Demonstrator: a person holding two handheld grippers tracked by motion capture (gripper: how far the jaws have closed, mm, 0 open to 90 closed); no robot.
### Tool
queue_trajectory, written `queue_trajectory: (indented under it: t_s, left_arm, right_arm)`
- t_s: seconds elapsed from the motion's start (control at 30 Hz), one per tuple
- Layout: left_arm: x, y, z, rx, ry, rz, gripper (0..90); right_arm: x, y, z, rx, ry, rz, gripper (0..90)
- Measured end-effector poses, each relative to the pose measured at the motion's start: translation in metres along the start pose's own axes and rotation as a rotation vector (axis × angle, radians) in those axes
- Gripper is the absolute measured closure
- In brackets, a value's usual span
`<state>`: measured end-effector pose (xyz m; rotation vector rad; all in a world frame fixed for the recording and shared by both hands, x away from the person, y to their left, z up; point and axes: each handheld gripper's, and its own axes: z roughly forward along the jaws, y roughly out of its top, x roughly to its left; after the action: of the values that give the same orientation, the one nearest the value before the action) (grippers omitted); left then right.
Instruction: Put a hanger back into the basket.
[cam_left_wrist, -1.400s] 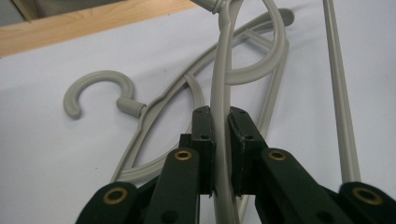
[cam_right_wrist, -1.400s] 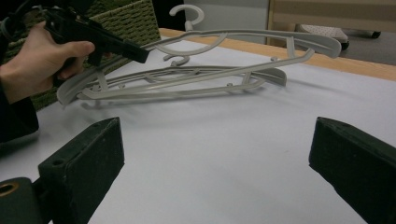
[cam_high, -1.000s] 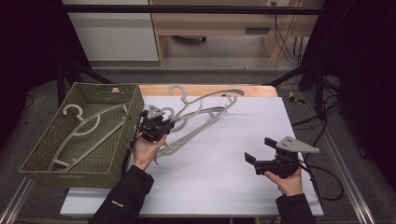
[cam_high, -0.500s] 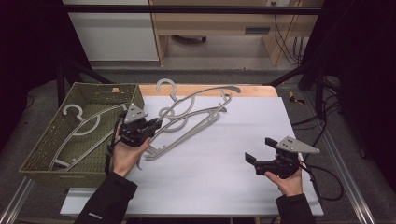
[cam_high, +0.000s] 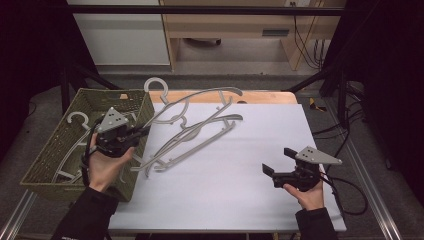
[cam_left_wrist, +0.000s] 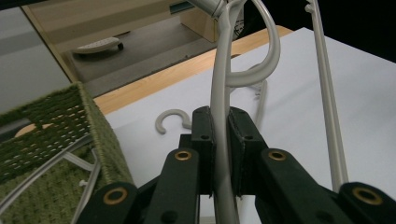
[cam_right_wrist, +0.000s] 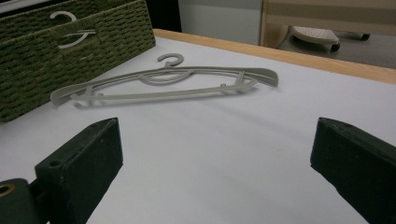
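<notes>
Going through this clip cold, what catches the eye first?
The left gripper, its jaws shut on a grey hanger, holds it tilted off the white table beside the green woven basket. A second hanger lies flat just right of it. The right gripper rests open at the near right.

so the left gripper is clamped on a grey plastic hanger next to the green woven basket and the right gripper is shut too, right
Not quite. The left gripper is clamped on a grey plastic hanger beside the green woven basket, but the right gripper is open, not shut: the right gripper view shows its two black jaws standing wide apart over the bare white table with nothing between them.
</notes>
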<state>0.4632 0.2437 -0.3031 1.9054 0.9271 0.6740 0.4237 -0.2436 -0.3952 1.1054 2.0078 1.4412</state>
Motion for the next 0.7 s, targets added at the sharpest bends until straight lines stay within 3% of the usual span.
queue_trajectory:
  t_s: [0.27,0.4,0.7]
  left_arm:
    - [0.032,-0.001,-0.021,-0.010,0.033,-0.015,81.8]
    - [0.049,-0.003,-0.028,0.013,0.071,-0.007,81.8]
    - [0.089,-0.021,-0.037,0.027,0.120,-0.050,81.8]
  right_arm:
    - [-0.001,0.000,-0.001,-0.002,-0.004,-0.002,2.5]
    - [-0.001,0.000,-0.001,-0.001,-0.007,0.003,2.5]
    - [-0.001,0.000,0.000,0.001,-0.005,-0.003,2.4]
